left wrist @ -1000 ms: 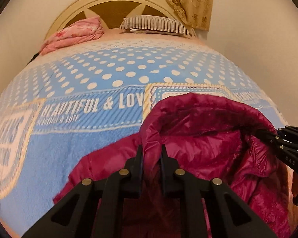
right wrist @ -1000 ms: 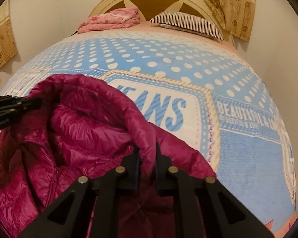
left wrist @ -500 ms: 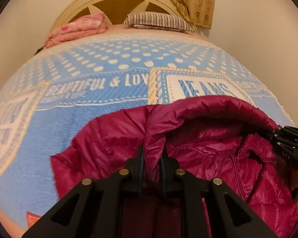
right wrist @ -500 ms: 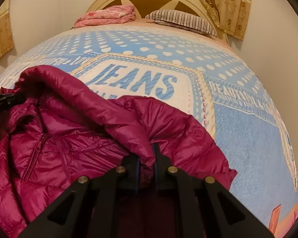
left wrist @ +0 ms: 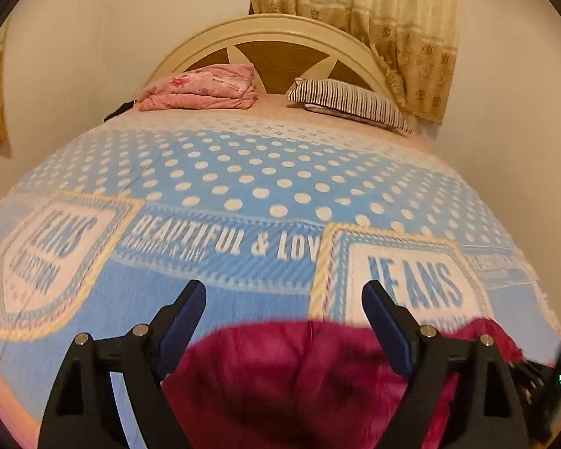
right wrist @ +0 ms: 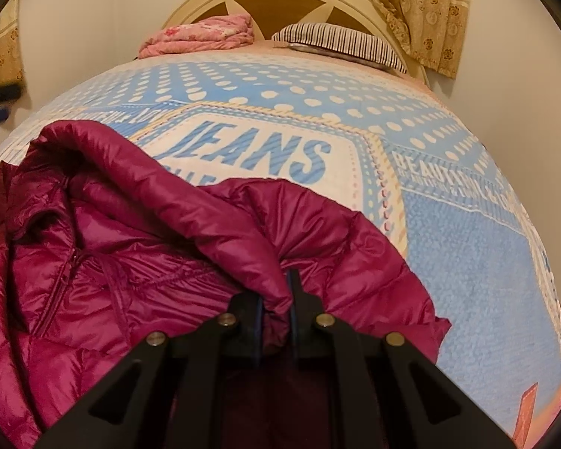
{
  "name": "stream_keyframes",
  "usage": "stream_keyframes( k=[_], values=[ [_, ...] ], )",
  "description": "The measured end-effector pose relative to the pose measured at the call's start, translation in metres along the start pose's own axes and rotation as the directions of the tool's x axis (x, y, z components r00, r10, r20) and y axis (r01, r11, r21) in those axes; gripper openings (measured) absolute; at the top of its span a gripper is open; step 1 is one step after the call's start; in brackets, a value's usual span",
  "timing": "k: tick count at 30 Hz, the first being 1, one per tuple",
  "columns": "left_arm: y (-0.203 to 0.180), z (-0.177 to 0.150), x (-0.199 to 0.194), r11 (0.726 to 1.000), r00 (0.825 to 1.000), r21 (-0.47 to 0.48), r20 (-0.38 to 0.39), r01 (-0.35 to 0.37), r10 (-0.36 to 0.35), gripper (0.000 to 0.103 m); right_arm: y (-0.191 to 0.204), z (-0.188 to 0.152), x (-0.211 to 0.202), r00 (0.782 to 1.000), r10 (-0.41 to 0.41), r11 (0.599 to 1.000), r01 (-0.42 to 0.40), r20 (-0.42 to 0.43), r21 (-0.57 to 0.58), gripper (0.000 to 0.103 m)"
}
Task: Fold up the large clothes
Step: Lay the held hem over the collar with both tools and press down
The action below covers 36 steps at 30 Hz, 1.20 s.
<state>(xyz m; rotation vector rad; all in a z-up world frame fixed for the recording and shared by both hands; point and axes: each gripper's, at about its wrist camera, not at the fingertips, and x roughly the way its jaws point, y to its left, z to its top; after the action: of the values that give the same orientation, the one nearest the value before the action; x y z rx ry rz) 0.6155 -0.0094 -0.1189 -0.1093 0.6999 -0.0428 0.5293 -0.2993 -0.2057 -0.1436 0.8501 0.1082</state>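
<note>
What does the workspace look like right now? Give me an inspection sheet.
Surface: bed under a blue polka-dot blanket printed JEANS.
Job's things: maroon puffer jacket crumpled at the near edge, zipper showing.
Clutter: folded pink bedding and striped pillow by the headboard.
Grippers: left gripper has just been opening, fingers apart above the jacket; right gripper shut on the jacket's edge.
Cables: nothing seen.
Surroundings: cream headboard, floral curtain, plain walls.
</note>
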Motion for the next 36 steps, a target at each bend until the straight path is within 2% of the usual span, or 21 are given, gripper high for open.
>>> stream_keyframes(
  k=[1,2,4,6,9,10,12,15,20,22,24,27,29,32,36],
  values=[
    [-0.006,0.003,0.009,1.0,1.0,0.004,-0.019,-0.015,0.015,0.086,0.0,0.0,0.0,1.0,-0.001,1.0,0.001,0.0,-0.001,0.013],
    [-0.014,0.003,0.022,1.0,0.999,0.02,-0.05,0.003,-0.002,0.086,0.0,0.0,0.0,1.0,0.0,1.0,0.0,0.001,-0.001,0.013],
    [-0.023,-0.008,0.034,0.998,0.996,0.069,-0.094,-0.007,0.014,0.086,-0.001,0.0,-0.001,1.0,0.002,1.0,-0.002,0.002,0.002,0.013],
    [-0.031,-0.029,0.039,0.992,0.993,0.126,-0.115,-0.019,0.034,0.086,-0.003,-0.001,-0.003,1.0,0.008,1.0,-0.008,0.007,0.009,0.013],
    [-0.03,-0.05,0.037,0.99,0.989,0.144,-0.145,-0.012,0.033,0.086,-0.006,-0.002,-0.009,0.999,0.031,0.999,-0.032,0.02,0.017,0.017],
    [-0.028,-0.059,0.038,0.99,0.986,0.143,-0.16,-0.015,0.038,0.086,-0.008,-0.003,-0.013,0.999,0.045,0.999,-0.046,0.027,0.017,0.021],
    [-0.023,-0.069,0.037,0.991,0.985,0.136,-0.171,-0.005,0.028,0.086,-0.013,-0.006,-0.025,0.996,0.073,0.997,-0.075,0.047,0.026,0.037],
    [-0.018,-0.079,0.036,0.992,0.985,0.129,-0.17,0.004,0.018,0.086,-0.026,-0.012,-0.047,0.99,0.099,0.993,-0.105,0.1,0.062,0.055],
    [-0.02,-0.086,0.04,0.99,0.985,0.138,-0.173,0.002,0.022,0.086,-0.037,0.0,-0.067,0.987,0.046,0.981,-0.074,0.152,0.18,0.057],
    [-0.023,-0.088,0.042,0.99,0.985,0.144,-0.171,-0.004,0.029,0.086,-0.029,0.017,-0.063,0.987,0.075,0.967,-0.107,0.142,0.232,0.057],
    [-0.024,-0.091,0.044,0.988,0.984,0.154,-0.177,-0.007,0.034,0.086,-0.012,0.034,-0.057,0.987,0.075,0.967,-0.106,0.139,0.233,0.057],
    [-0.021,-0.084,0.038,0.991,0.986,0.136,-0.167,0.009,0.014,0.086,0.018,0.059,-0.036,0.988,0.112,0.971,-0.131,0.103,0.201,0.057],
    [-0.012,-0.066,0.021,0.996,0.993,0.089,-0.12,0.025,-0.015,0.086,0.03,0.065,-0.018,0.993,0.109,0.974,-0.117,0.051,0.195,0.057],
    [-0.006,-0.036,0.003,0.998,0.998,0.036,-0.05,0.045,-0.043,0.086,0.039,0.056,-0.003,0.996,0.089,0.98,-0.089,0.009,0.175,0.057],
    [-0.024,-0.021,0.014,0.999,0.998,0.044,-0.062,0.03,-0.027,0.086,0.036,0.036,0.005,0.997,0.078,0.984,-0.075,-0.017,0.162,0.057]
  ],
)
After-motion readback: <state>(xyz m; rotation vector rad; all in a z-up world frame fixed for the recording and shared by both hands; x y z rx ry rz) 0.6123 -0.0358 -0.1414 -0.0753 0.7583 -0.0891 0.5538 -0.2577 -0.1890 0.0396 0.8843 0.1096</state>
